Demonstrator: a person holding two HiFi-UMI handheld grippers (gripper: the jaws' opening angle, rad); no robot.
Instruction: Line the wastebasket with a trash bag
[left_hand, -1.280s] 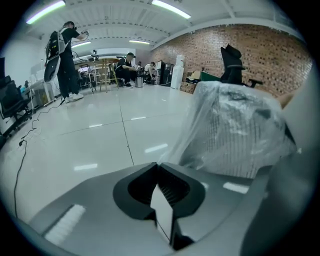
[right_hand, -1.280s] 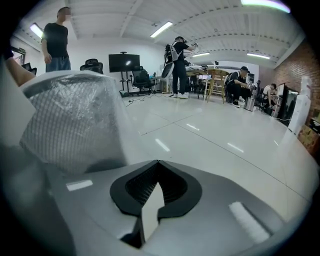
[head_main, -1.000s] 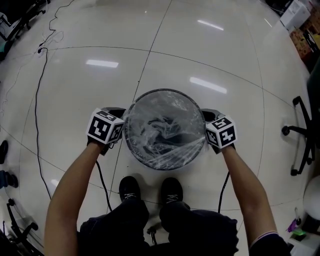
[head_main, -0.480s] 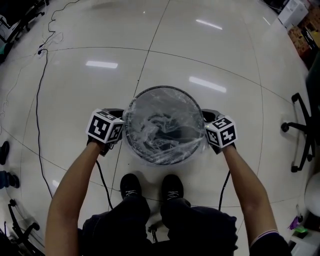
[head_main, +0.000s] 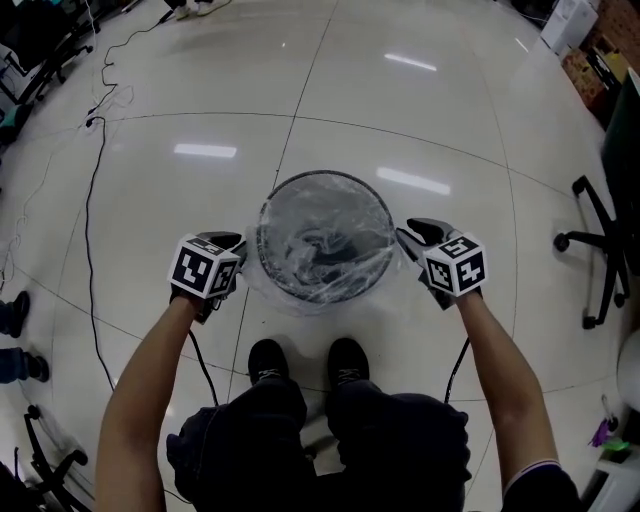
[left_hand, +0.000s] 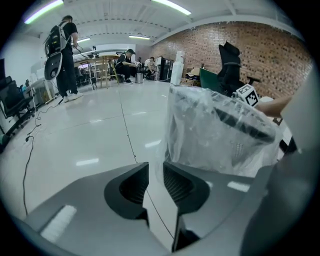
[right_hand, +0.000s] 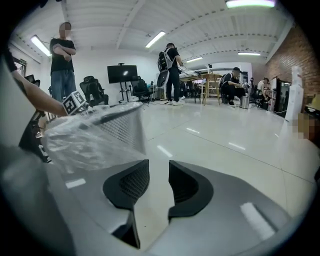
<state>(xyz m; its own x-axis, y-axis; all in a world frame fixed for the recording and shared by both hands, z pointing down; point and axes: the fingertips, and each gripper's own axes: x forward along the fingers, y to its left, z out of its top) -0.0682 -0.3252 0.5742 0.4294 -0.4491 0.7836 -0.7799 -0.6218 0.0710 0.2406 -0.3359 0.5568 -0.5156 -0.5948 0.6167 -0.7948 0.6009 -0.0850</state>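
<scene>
The round black mesh wastebasket (head_main: 325, 240) stands on the floor in front of the person's feet. A clear trash bag (head_main: 300, 290) lines it, its edge folded over the rim and hanging down the outside. My left gripper (head_main: 232, 246) is just left of the basket, apart from it. Its jaws (left_hand: 156, 182) have just been opening and hold nothing; the bag-covered basket (left_hand: 220, 132) lies beyond them to the right. My right gripper (head_main: 410, 236) is off the basket's right side. Its jaws (right_hand: 159, 182) have also just been opening, with the basket (right_hand: 95, 135) to their left and nothing between them.
A black cable (head_main: 88, 210) runs over the glossy white floor at left. An office chair (head_main: 598, 250) stands at right. The person's shoes (head_main: 268, 360) are close behind the basket. People (right_hand: 62, 55) stand or sit far off, by desks and a brick wall (left_hand: 260, 50).
Both grippers have let go of the bag's edge and drawn outward and up from the rim, their jaws parted. The bag stays over the rim.
</scene>
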